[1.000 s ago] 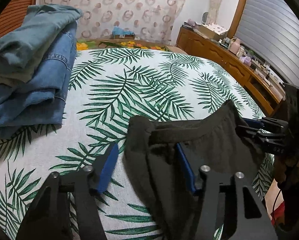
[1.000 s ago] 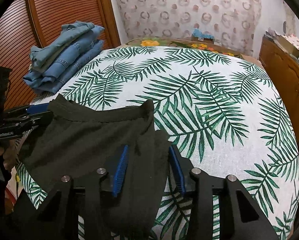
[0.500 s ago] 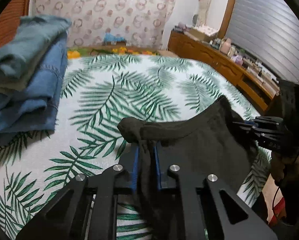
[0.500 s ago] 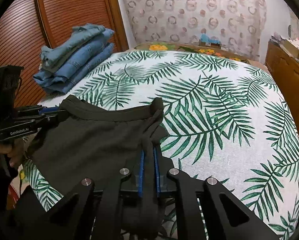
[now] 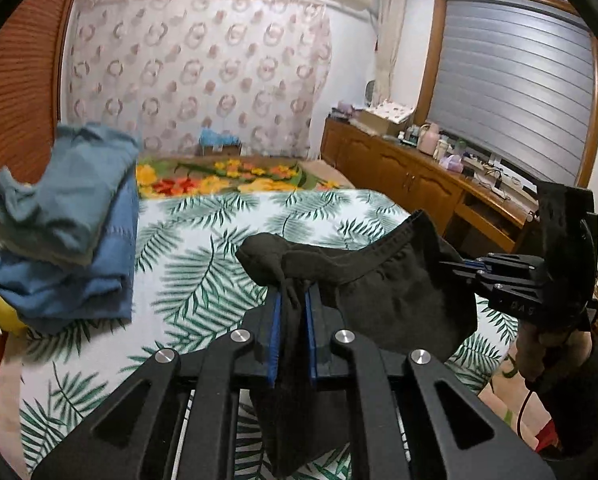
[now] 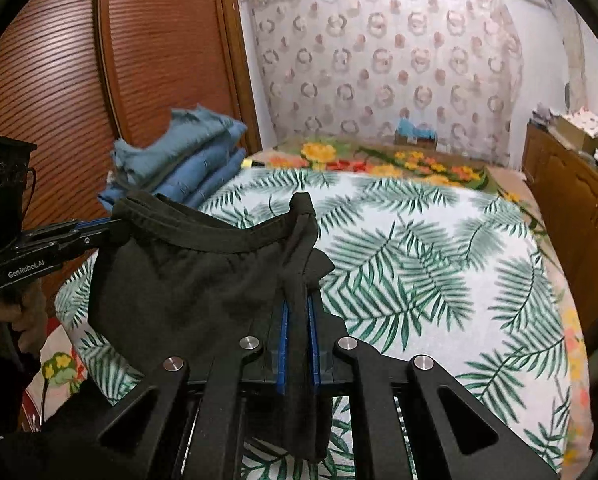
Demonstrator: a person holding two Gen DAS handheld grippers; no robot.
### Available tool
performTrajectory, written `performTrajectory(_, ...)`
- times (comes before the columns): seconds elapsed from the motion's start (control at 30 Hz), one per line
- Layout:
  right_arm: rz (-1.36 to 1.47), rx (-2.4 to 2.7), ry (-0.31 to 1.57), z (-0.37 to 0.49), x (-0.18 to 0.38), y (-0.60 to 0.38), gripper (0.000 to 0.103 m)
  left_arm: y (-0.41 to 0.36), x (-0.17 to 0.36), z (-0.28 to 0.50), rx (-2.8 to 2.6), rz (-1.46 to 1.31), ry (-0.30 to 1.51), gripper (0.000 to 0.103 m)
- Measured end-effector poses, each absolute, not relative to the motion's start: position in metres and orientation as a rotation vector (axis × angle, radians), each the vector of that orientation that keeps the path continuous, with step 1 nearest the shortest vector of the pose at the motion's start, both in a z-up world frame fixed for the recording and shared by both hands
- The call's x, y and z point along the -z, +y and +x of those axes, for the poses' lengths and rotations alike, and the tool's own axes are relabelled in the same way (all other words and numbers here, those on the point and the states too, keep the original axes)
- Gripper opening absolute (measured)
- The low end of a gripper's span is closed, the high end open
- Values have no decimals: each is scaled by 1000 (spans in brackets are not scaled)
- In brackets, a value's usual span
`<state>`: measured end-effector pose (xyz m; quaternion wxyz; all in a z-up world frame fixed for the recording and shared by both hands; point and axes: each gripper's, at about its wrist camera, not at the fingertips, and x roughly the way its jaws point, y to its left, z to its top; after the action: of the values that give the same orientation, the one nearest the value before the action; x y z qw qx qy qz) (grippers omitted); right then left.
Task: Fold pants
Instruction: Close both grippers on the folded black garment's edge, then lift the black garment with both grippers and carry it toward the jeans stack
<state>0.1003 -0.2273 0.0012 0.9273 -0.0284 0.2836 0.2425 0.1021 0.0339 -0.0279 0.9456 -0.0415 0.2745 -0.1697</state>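
Black pants (image 5: 395, 292) hang in the air above the bed, held by the waistband at both ends. My left gripper (image 5: 293, 300) is shut on the left corner of the waistband. My right gripper (image 6: 297, 308) is shut on the right corner; the pants (image 6: 187, 280) spread to its left. The right gripper also shows in the left wrist view (image 5: 451, 266) at the right, and the left gripper shows in the right wrist view (image 6: 113, 228) at the left. The waistband sags between them. The legs hang below, mostly hidden.
The bed has a palm-leaf sheet (image 5: 203, 264), also in the right wrist view (image 6: 419, 256). A stack of folded blue jeans (image 5: 67, 224) lies at its left side (image 6: 187, 160). A wooden cabinet (image 5: 419, 184) with clutter runs along the right wall.
Both grippers closed on the waistband corners, then lifted the pants off the sheet. The views tilted up toward the far wall.
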Motion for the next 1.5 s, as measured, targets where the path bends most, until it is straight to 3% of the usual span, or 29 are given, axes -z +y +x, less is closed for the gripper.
performTrajectory(0.63,-112,-515,442,67,-35,-225,8,37,-9,85,371,-52,452,12)
performTrajectory(1.5,-187,-593,478,155,-48,-180,8,90,-11,130,331,-110,449,12)
